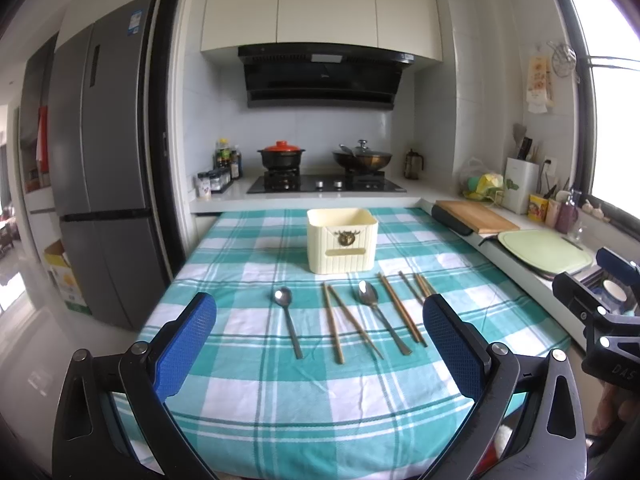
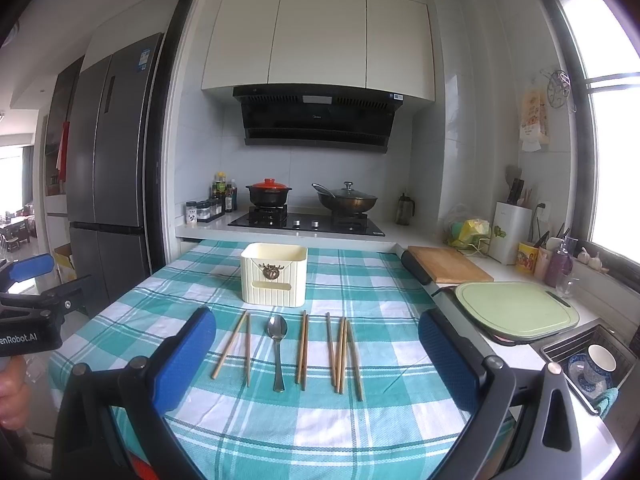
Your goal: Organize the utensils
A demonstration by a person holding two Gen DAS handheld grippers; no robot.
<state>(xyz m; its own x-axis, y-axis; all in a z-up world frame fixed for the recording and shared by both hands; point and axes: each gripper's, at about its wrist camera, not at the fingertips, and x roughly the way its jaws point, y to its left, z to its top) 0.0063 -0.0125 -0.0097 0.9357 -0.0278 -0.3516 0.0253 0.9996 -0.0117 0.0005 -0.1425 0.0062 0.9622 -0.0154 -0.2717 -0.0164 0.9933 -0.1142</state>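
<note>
The left gripper (image 1: pixel 320 344) is built from black plastic arms, each pierced by a long teardrop-shaped slot. Its fingers (image 1: pixel 185 343) are faced with blue pads bearing a fine mesh texture. Round silver screws are set at the arm joints. The right gripper (image 2: pixel 318 360) is made the same way: black slotted arms, blue textured pads (image 2: pixel 182 362) and silver screw heads. Seen from the side in the left wrist view, the right gripper's body is marked with pale raised letters reading "DAS". In the right wrist view, white lettering ending in "enRobot.AI" is printed on the left gripper's black body, and bare skin of the left hand (image 2: pixel 12 396) is seen beneath it.
</note>
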